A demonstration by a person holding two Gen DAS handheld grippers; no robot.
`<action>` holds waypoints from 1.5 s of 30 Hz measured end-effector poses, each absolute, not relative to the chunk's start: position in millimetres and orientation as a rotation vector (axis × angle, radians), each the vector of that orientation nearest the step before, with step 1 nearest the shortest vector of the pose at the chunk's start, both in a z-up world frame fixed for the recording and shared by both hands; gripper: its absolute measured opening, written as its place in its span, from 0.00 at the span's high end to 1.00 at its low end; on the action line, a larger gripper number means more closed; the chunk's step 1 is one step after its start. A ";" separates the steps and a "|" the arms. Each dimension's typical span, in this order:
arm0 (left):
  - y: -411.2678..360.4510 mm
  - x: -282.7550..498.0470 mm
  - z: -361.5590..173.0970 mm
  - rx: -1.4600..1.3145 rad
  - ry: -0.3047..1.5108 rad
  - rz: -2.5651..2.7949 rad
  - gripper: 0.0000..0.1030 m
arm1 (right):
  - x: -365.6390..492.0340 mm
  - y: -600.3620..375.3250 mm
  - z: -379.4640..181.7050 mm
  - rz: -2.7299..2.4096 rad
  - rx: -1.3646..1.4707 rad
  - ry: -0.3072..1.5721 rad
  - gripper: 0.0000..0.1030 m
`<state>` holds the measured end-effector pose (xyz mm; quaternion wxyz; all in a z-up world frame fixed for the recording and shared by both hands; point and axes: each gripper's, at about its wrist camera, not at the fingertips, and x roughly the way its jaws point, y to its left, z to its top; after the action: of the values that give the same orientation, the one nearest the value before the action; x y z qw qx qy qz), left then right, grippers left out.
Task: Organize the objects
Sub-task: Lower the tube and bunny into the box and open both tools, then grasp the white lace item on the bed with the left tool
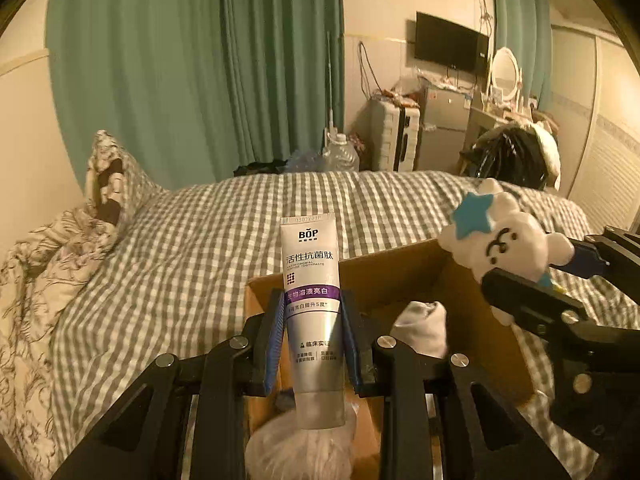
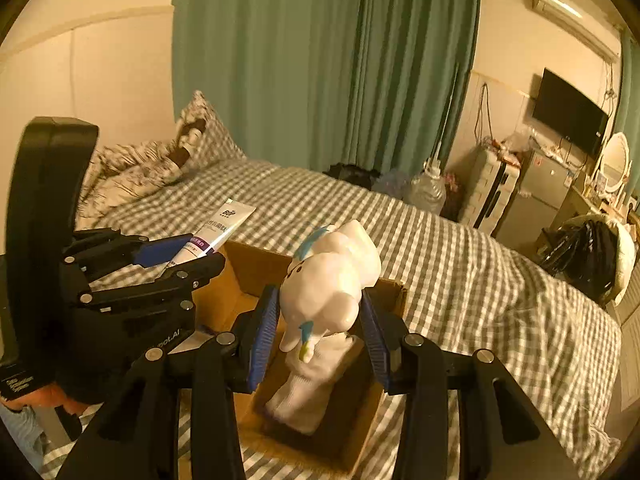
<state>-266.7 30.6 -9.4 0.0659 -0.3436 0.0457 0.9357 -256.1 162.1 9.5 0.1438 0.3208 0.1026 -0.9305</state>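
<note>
My left gripper (image 1: pixel 314 312) is shut on a white and purple toothpaste tube (image 1: pixel 312 280), held upright over the left end of an open cardboard box (image 1: pixel 400 276) on the bed. It also shows in the right wrist view (image 2: pixel 192 254) with the tube (image 2: pixel 224 222). My right gripper (image 2: pixel 320 316) is shut on a white plush bear (image 2: pixel 328 280) with a blue star, held above the box (image 2: pixel 260 264). The bear (image 1: pixel 500 236) shows at right in the left wrist view. A white sock (image 2: pixel 308 384) lies in the box, also seen in the left wrist view (image 1: pixel 424 326).
The box sits on a grey checked bedsheet (image 1: pixel 180 248). A crumpled clear plastic bag (image 1: pixel 296 448) lies in the box's near end. A rumpled duvet and pillow (image 1: pixel 60 248) lie at the left. Green curtains, a suitcase (image 1: pixel 394 140), water jug and TV stand beyond the bed.
</note>
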 end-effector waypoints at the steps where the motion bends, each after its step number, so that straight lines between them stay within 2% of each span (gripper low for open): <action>1: 32.0 -273.2 -14.3 -1.045 0.143 2.814 0.74 | -264.1 163.0 3.1 -2.679 0.940 0.293 0.60; 8: 32.2 -293.5 -33.3 -1.090 0.110 2.769 0.73 | -287.9 176.2 -24.9 -2.667 0.998 0.255 0.60; 10: 31.4 -291.8 -33.8 -1.091 0.096 2.764 0.71 | -286.0 180.1 -22.7 -2.684 0.994 0.251 0.56; 11: 30.3 -291.1 -33.2 -1.091 0.095 2.763 0.67 | -283.1 183.0 -18.5 -2.698 0.979 0.246 0.54; 12: 29.9 -289.9 -31.6 -1.091 0.097 2.765 0.62 | -281.1 185.9 -15.8 -2.707 0.965 0.237 0.47; 13: 29.8 -286.1 -28.1 -1.085 0.100 2.778 0.47 | -276.7 189.0 -10.2 -2.717 0.945 0.222 0.42; 14: 28.8 -282.0 -23.8 -1.071 0.096 2.795 0.36 | -271.0 189.1 -4.5 -2.724 0.930 0.209 0.40; 18: 25.5 -265.7 -2.2 -1.035 0.074 2.822 0.30 | -248.6 192.9 23.9 -2.752 0.863 0.200 0.36; 22: 19.1 -240.9 24.2 -0.985 0.072 2.874 0.10 | -218.3 189.5 54.9 -2.770 0.795 0.225 0.26; 28: 9.9 -195.1 57.3 -0.906 0.099 2.951 0.00 | -168.1 190.8 92.7 -2.778 0.713 0.270 0.13; 35: -6.3 -149.3 57.8 -0.925 0.046 3.005 0.00 | -118.6 196.7 103.9 -2.785 0.693 0.300 0.08; 40: -12.6 -119.4 23.2 -1.002 0.044 2.997 0.00 | -100.1 200.4 74.5 -2.771 0.777 0.309 0.07; 45: -16.2 -97.8 -23.7 -1.132 0.037 2.960 0.00 | -95.4 199.1 18.4 -2.721 0.929 0.277 0.07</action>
<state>-97.8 -16.2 -23.7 -0.0136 -0.3571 0.0116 0.9339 -95.4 199.1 18.4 0.1260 0.3190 0.0950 -0.9345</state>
